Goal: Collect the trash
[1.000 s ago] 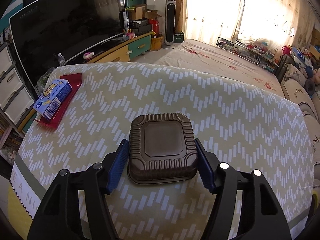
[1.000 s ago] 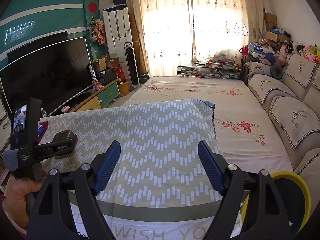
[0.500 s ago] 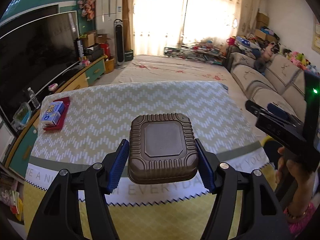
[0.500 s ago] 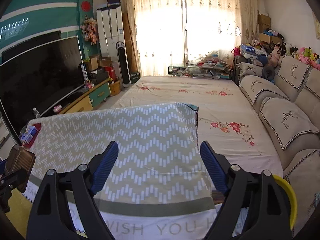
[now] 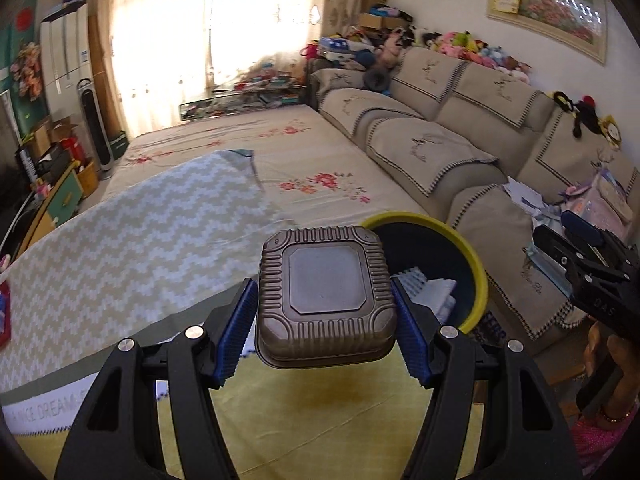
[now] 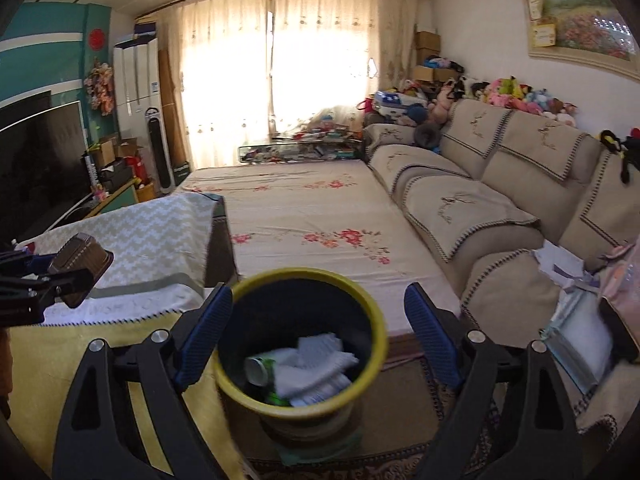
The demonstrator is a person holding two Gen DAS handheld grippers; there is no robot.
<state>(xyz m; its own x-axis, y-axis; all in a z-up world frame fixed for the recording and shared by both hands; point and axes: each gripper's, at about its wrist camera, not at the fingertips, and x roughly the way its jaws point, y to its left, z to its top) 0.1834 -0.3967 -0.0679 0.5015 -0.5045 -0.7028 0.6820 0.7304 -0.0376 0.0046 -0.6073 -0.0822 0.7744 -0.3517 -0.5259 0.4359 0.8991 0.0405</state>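
My left gripper is shut on a brown ribbed plastic food container, held upside down in the air above the table's front right corner. The container also shows at the left in the right wrist view. A yellow-rimmed dark trash bin stands just behind and right of it, on the floor. My right gripper is open and empty, above the bin, which holds white tissues and a can.
The table carries a chevron cloth with a yellow hem. A beige sofa runs along the right with papers and bags on its near seat. A floral-covered platform lies beyond the bin. A TV stands at left.
My left gripper has lifted the container off the table and swung it right toward the bin. My right gripper has moved right and tilted down over the bin.
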